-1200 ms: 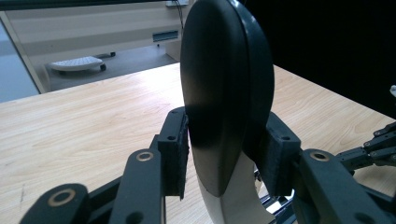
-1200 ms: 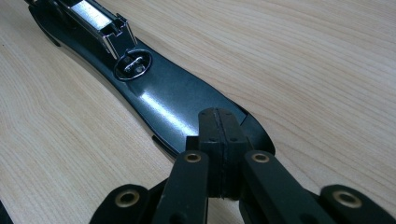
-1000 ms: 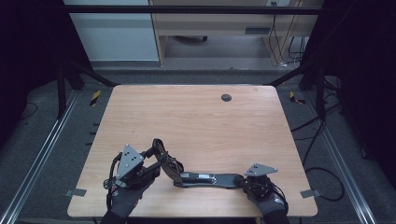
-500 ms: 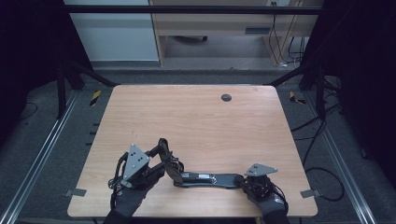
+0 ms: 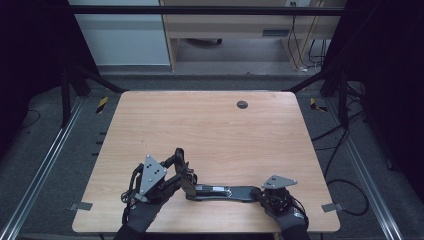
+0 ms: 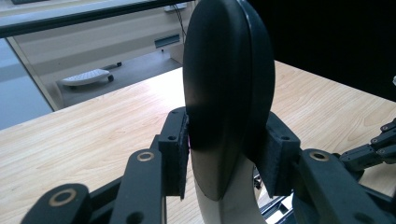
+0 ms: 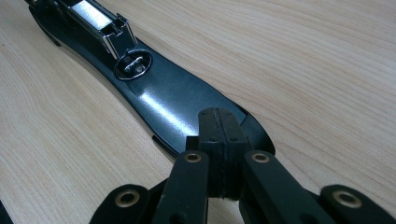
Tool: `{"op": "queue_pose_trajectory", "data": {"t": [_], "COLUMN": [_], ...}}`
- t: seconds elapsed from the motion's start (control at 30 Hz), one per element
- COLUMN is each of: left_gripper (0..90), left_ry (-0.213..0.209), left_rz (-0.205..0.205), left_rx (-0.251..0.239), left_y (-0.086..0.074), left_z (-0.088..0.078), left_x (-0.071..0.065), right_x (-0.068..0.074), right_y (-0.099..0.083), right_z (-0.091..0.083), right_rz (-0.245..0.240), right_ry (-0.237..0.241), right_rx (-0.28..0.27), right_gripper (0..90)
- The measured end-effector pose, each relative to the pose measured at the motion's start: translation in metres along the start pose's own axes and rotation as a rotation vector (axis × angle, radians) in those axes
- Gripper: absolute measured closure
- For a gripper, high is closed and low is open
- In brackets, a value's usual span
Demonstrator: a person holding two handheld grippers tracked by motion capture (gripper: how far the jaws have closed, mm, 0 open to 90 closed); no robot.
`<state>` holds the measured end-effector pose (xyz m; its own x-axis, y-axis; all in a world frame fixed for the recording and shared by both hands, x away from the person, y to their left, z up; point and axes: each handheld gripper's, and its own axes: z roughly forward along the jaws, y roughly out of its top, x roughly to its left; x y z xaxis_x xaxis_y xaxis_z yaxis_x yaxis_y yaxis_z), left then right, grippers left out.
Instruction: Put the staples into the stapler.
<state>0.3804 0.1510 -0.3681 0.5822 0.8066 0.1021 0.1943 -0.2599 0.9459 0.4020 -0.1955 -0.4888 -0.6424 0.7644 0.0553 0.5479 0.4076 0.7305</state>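
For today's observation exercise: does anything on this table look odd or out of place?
Yes: the black stapler lies opened out flat, its base pressed down by the shut right claw, its top arm raised and clamped in the left claw.

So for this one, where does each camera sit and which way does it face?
High view: above the person's side, looking forward and down on the table; the gloved left hand, right hand, left gripper and right gripper enter at the bottom.
Left gripper view: rides the left gripper, looking along its jaws, clamped on the stapler's raised top arm.
Right gripper view: rides the right gripper, looking along its shut jaws over the stapler's base.
Shared: the high and right gripper views both show that base on the table.
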Motion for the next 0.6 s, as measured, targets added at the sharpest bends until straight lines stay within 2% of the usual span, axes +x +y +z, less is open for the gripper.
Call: {"op": "queue_pose_trajectory", "data": {"t": [0.6], "left_gripper": [58.3], "left_ry": [0.015], "left_rz": [0.058], "left_rx": [0.002], "left_y": [0.004], "left_z": [0.007], "left_x": [-0.013], "right_x": [-0.001], "right_y": [0.000], "right_z": [0.000], "right_rz": [0.001], "right_ry": [0.000], "right_rx": [0.000], "right_gripper": [90.0]}}
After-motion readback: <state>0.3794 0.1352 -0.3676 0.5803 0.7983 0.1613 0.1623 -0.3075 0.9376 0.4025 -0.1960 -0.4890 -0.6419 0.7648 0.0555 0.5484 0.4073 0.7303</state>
